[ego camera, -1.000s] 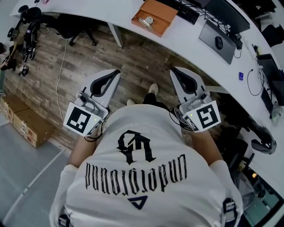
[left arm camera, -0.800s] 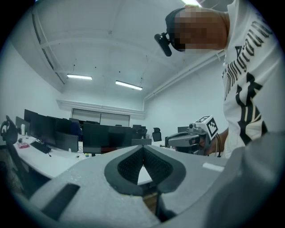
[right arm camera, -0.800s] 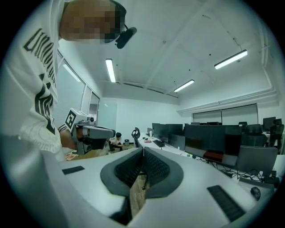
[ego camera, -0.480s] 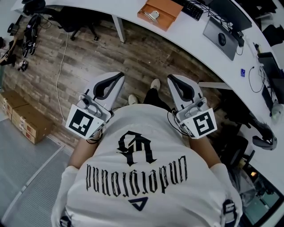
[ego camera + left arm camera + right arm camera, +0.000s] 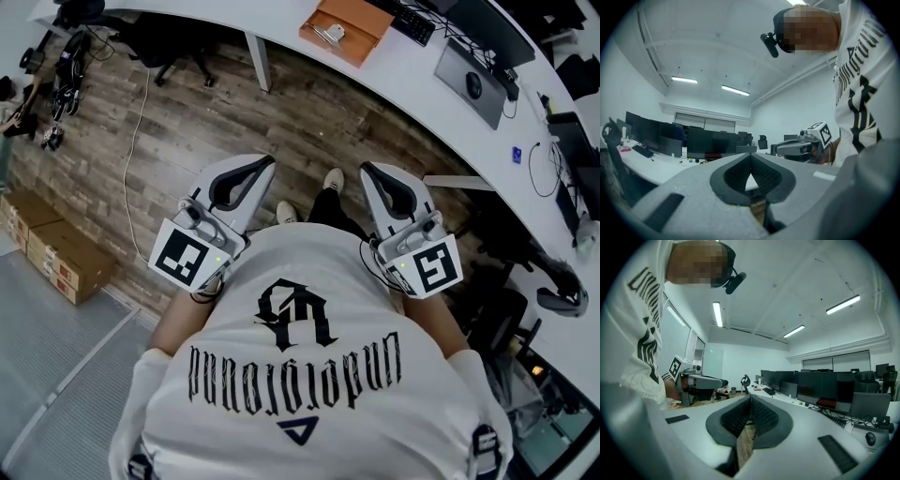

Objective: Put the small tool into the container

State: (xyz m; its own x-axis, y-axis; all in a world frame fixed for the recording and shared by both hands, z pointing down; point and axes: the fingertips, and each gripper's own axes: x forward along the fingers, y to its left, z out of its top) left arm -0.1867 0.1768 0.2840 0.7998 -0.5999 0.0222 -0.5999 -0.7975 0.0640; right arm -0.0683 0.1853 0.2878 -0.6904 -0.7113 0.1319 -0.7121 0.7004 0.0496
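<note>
An orange-brown open box (image 5: 354, 28) sits on the white curved desk (image 5: 403, 70) at the top of the head view. A small silvery tool (image 5: 330, 33) lies inside it. I hold both grippers at chest height over the wooden floor, far short of the desk. The left gripper (image 5: 269, 160) points up-right and is shut with nothing in it. The right gripper (image 5: 365, 168) points up-left, also shut and holding nothing. In the left gripper view the left gripper's (image 5: 750, 155) dark pads meet at the tips. The right gripper's (image 5: 750, 397) pads meet the same way in its own view.
A keyboard (image 5: 412, 23), and a mouse (image 5: 473, 84) on a grey pad, lie on the desk right of the box. A desk leg (image 5: 258, 61) stands below it. Cardboard boxes (image 5: 52, 253) sit on the floor at left, and a cable (image 5: 131, 141) trails across the boards.
The desk and box have slid toward the top edge of the head view. Both grippers stay shut, at the chest, and have shifted slightly right.
</note>
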